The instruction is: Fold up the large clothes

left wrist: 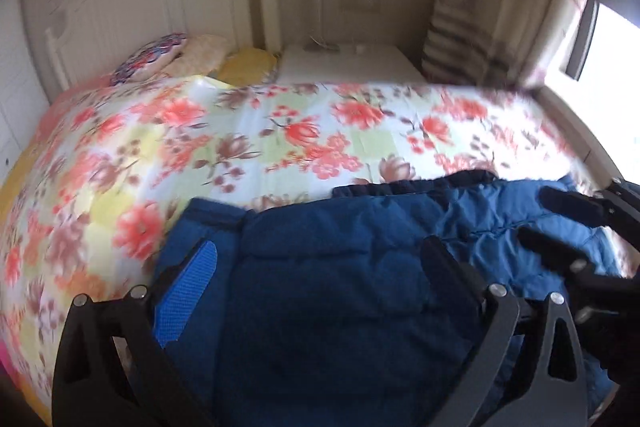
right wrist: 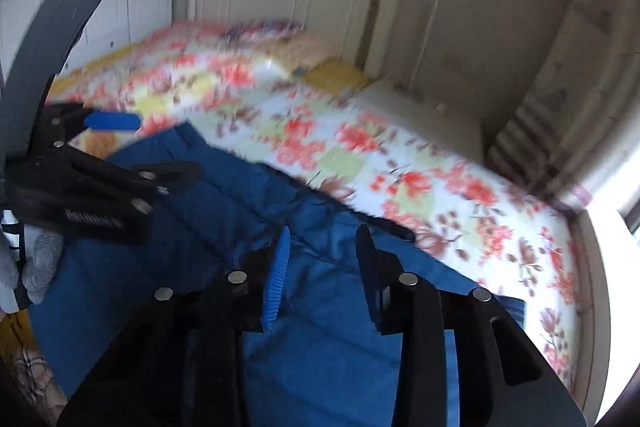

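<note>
The garment (left wrist: 340,267), a blue quilted piece with a dark elastic edge, lies on the flowered bedspread (left wrist: 248,147) at the near side of the bed, partly doubled over itself; both wrist views look down on it and both are blurred. The left gripper (left wrist: 324,267) stands over it with jaws spread wide, and no cloth is pinched between its fingers (left wrist: 192,287), so it holds nothing. The right gripper (right wrist: 324,267) has its jaws parted only narrowly, with a clear gap showing cloth beyond; nothing appears clamped between the pads, though the blur leaves some doubt. In my judgement one fold has been laid and let go, and the hands are between grips. The next move calls for picking a fresh pair of hold points, probably an outer edge or corner on each side. Each jaw must come down around a single edge of the thick padding and close firmly, and the lift must be level so the doubled part does not slide open. The quilted fill looks springy and may resist a flat crease. Writing: a pale raised line of lettering sits on the left gripper's body in the right wrist view, too smeared to read. No brand or label can be made out on the garment.
</note>
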Demonstrator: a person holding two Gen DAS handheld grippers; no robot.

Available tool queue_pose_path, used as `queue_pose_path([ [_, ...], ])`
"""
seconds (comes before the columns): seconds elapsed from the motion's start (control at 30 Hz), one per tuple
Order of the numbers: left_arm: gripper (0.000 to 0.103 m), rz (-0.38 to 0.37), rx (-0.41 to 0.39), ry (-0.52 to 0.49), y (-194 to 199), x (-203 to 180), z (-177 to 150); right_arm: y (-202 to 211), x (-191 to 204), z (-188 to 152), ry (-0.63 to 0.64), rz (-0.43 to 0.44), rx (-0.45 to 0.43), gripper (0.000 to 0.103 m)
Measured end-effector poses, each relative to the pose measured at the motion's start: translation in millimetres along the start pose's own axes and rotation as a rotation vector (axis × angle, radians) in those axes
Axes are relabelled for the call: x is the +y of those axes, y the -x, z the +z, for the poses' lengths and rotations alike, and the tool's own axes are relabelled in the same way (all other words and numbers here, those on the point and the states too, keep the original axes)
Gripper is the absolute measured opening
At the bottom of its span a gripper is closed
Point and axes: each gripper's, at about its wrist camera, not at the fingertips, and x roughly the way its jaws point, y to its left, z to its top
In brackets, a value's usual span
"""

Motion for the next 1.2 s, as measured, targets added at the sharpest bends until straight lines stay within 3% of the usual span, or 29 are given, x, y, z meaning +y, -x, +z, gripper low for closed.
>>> queue_pose_path([
  [0.07, 0.101, 0.012, 0.039, -0.046, -34.0, -10.5, 3.0, -31.0, -1.1, -0.3, 0.016, -0.046, 0.068, 0.034],
  [0.13, 0.101, 0.035, 0.076, -0.065, -68.2, -12.3, -1.5, -56.3, -19.4, -10.4, -0.087, 0.042, 0.114, 0.035],
  [0.17, 0.101, -0.013, 0.108, -0.021, -85.3, -6.3, -2.6, -61.2, -30.4, -13.1, -0.144, 0.076, 0.103, 0.032],
  [0.47, 0.101, -0.062, 0.077, 0.026, -93.9, 0.9, -11.3, -65.5, -30.5, -18.9, -0.175, 0.082, 0.066, 0.032],
  [0.63, 0.101, -0.053, 0.076, 0.020, -94.4, 0.6, -10.7, -61.0, -16.7, -0.9, -0.120, 0.000, 0.134, 0.033],
  [0.73, 0.101, -0.061, 0.081, 0.027, -95.2, 1.9, -9.6, -54.3, -9.4, 4.9, -0.104, -0.017, 0.060, 0.036],
  [0.77, 0.101, -0.065, 0.082, 0.031, -95.6, 2.8, -9.4, -67.7, -8.3, 0.8, -0.100, -0.035, 0.107, 0.036],
  [0.9, 0.101, -0.082, 0.090, 0.053, -98.1, 7.2, -9.5, -75.1, -16.7, -1.3, -0.100, 0.013, 0.124, 0.036],
  [0.97, 0.101, -0.080, 0.088, 0.051, -97.9, 6.8, -10.0, -63.7, -29.6, -2.3, -0.102, -0.011, 0.107, 0.036],
  [1.07, 0.101, -0.090, 0.088, 0.060, -97.9, 8.5, -10.4, -42.1, -67.4, -18.8, -0.203, -0.073, 0.068, 0.037],
  [1.1, 0.101, -0.091, 0.089, 0.062, -98.0, 8.5, -10.5, -38.0, -86.0, -29.5, -0.254, -0.119, 0.069, 0.040],
  [1.13, 0.101, -0.091, 0.088, 0.062, -97.7, 8.3, -10.5, -35.3, -102.4, -38.9, -0.304, -0.142, 0.064, 0.054],
  [1.2, 0.101, -0.095, 0.088, 0.063, -97.6, 8.8, -10.5, -39.9, -144.0, -67.6, -0.473, -0.153, 0.086, 0.059],
])
